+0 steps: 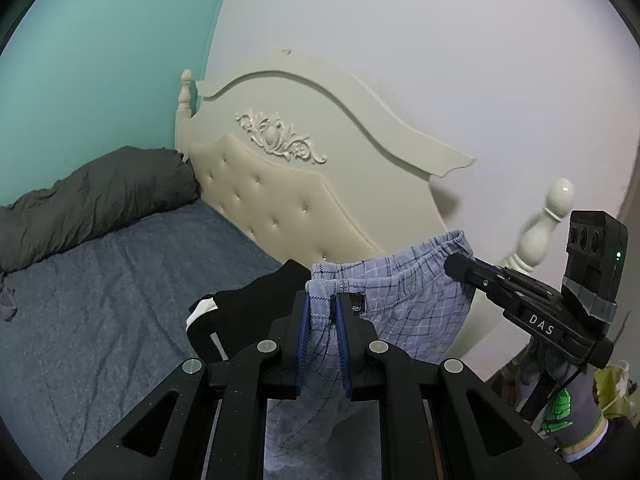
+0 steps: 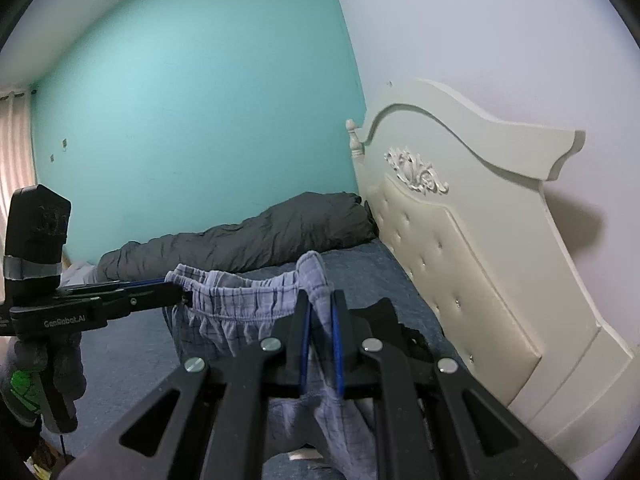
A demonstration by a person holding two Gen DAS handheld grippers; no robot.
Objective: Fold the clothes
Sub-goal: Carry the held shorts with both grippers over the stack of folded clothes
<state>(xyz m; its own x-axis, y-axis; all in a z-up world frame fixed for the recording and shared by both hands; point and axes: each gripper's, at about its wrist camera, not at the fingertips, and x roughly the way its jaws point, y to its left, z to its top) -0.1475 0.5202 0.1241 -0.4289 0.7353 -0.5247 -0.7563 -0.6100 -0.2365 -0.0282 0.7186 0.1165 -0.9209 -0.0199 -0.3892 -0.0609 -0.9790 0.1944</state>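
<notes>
The checked blue shorts (image 1: pixel 404 300) hang in the air above the bed, stretched by the waistband between my two tongs, with the rest of the cloth drooping down under them toward the mattress. My left tongs (image 1: pixel 322 312) are pressed together on one end of the waistband, the blue pads pinching a bunched fold of the cloth right beside a small dark label. My right tongs (image 2: pixel 320 312) are pinching the other end in the same way, with a tuft of the band sticking up above the tips. From the left camera I can see the right tongs (image 1: pixel 460 266) coming in from the side, their tips buried in the far edge of the band; from the right camera the left tongs (image 2: pixel 176 290) reach in from the left and meet the gathered elastic there. Just below the shorts, on the bed, lies a black garment (image 1: pixel 244 312) with white stripes, partly hidden behind my fingers. The bed itself has a blue-grey sheet (image 1: pixel 100 300), wrinkled all over, and a dark grey pillow (image 1: pixel 96 196) lies along the far side against the turquoise wall (image 2: pixel 192 100). The cream headboard (image 1: pixel 304 168), tufted with buttons and topped by a carved ornament, stands just beyond the shorts against the white wall (image 1: pixel 440 40).
</notes>
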